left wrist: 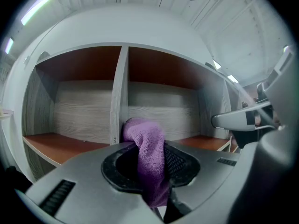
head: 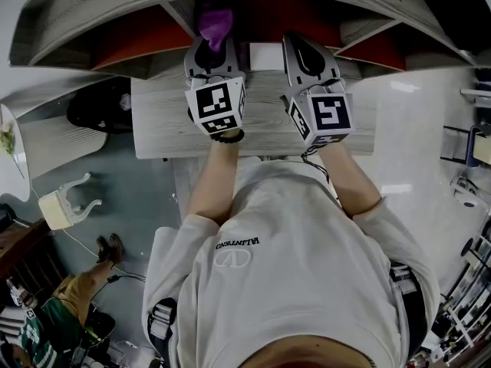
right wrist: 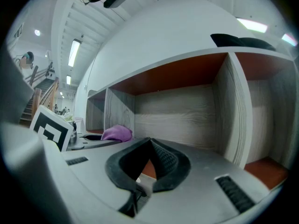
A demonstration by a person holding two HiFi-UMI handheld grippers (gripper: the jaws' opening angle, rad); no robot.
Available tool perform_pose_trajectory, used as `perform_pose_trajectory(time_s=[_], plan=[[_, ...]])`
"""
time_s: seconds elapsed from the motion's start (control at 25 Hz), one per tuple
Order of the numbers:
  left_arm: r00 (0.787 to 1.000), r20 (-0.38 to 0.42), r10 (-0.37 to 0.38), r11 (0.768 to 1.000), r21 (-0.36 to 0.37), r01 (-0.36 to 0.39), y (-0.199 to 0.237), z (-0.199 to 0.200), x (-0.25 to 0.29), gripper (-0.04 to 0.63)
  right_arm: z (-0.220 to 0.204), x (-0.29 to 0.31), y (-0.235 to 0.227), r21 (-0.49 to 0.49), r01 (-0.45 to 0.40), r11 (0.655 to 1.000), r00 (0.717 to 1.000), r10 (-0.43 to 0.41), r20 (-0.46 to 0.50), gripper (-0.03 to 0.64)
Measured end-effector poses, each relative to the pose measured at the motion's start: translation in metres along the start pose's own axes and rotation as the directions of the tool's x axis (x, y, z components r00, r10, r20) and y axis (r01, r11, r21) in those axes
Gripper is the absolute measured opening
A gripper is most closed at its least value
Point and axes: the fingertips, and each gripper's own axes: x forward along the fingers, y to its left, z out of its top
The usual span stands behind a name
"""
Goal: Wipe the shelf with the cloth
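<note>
The purple cloth [head: 216, 23] hangs out of my left gripper [head: 215, 43], which is shut on it in front of the shelf [head: 138, 37]. In the left gripper view the cloth [left wrist: 148, 148] stands up between the closed jaws, just before the upright divider [left wrist: 119, 92] and the orange-brown shelf boards [left wrist: 65, 146]. My right gripper [head: 298, 44] is beside it on the right, shut with nothing in it. In the right gripper view its tips [right wrist: 150, 143] meet facing a wide compartment [right wrist: 182, 111]; the cloth [right wrist: 117, 133] shows at the left.
A wood-grain top [head: 169, 129] lies under both grippers, with a white item [head: 266, 55] between them. A black round object [head: 96, 106] sits left of it. A white stand [head: 65, 205] and a seated person [head: 54, 313] are on the floor at lower left.
</note>
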Motion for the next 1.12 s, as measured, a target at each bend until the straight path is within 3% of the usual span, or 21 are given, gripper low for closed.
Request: perform_pose_trajectory(time_s=[0.56, 1.12], plan=[[1.000, -0.011, -0.020, 0.998, 0.057, 0.020, -0.006, -0.004, 0.000, 0.091, 0.001, -0.019, -0.021, -0.001, 0.038, 0.999, 0.999, -0.038, 0.003, -0.002], [0.998, 0.010, -0.066, 0.988, 0.142, 0.064, -0.006, 0.001, -0.008, 0.091, 0.004, -0.068, -0.071, 0.003, 0.157, 0.988, 0.987, -0.157, 0.028, -0.002]])
